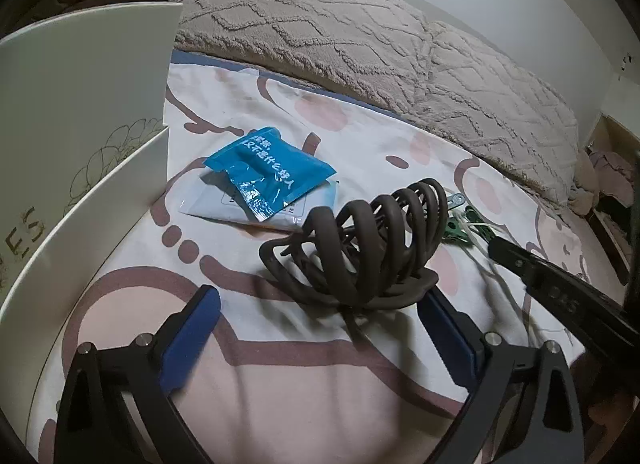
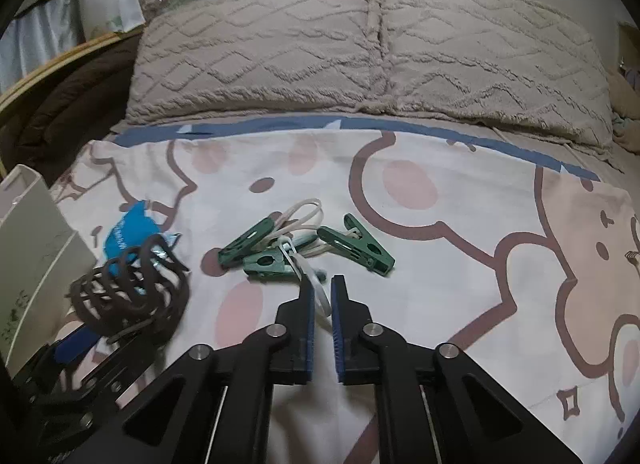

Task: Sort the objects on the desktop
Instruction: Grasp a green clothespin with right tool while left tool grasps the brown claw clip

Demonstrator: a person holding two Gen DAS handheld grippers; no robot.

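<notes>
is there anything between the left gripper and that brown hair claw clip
Nothing visible. The left gripper is open, and the brown hair claw clip lies just ahead of its fingertips on the printed sheet. The blue packet sits beyond it, not between.

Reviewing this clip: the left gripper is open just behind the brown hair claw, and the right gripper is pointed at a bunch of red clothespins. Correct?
Not quite. The clothespins are green, not red, as the right wrist view shows. The rest holds: the left gripper is open just behind the brown hair claw, and the right gripper points at the pins.
</notes>
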